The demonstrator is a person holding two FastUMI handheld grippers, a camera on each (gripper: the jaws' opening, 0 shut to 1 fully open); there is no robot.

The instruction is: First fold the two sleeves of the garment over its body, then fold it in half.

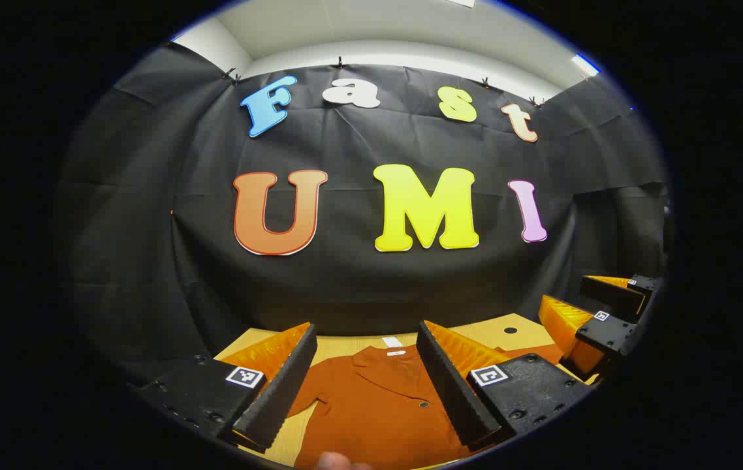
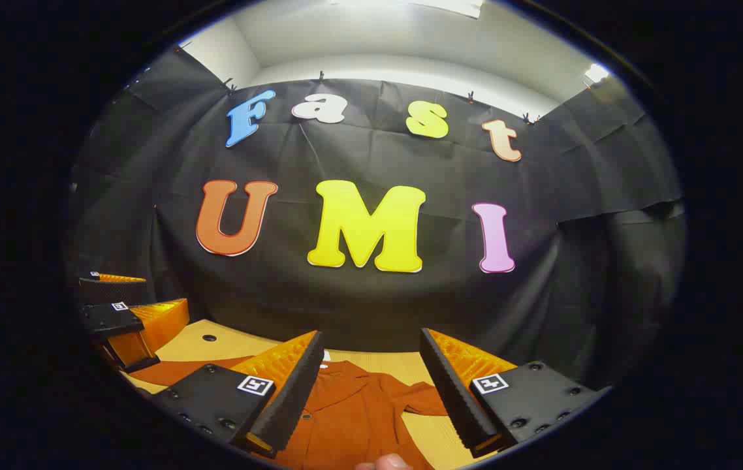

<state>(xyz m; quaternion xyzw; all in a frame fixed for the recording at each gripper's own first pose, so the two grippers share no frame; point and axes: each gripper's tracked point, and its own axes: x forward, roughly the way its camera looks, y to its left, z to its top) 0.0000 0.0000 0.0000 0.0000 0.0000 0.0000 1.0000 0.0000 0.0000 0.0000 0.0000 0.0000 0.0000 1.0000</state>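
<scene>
A rust-orange buttoned garment (image 1: 378,411) lies flat on the light wooden table (image 1: 495,334), collar toward the far wall. In the left gripper view my left gripper (image 1: 368,378) hovers open above the garment's chest, nothing between its fingers. The right gripper (image 1: 597,313) appears at the right edge of that view, open. In the right gripper view the garment (image 2: 352,411) spreads below my right gripper (image 2: 371,385), which is open and empty over the shirt's right side, a short sleeve (image 2: 420,398) just ahead. The left gripper (image 2: 126,313) stands at the left of that view.
The black cloth wall (image 1: 371,274) rises right behind the table's far edge. A small dark hole (image 1: 510,330) marks the tabletop near the back. A fingertip (image 1: 339,462) shows at the bottom of the left gripper view.
</scene>
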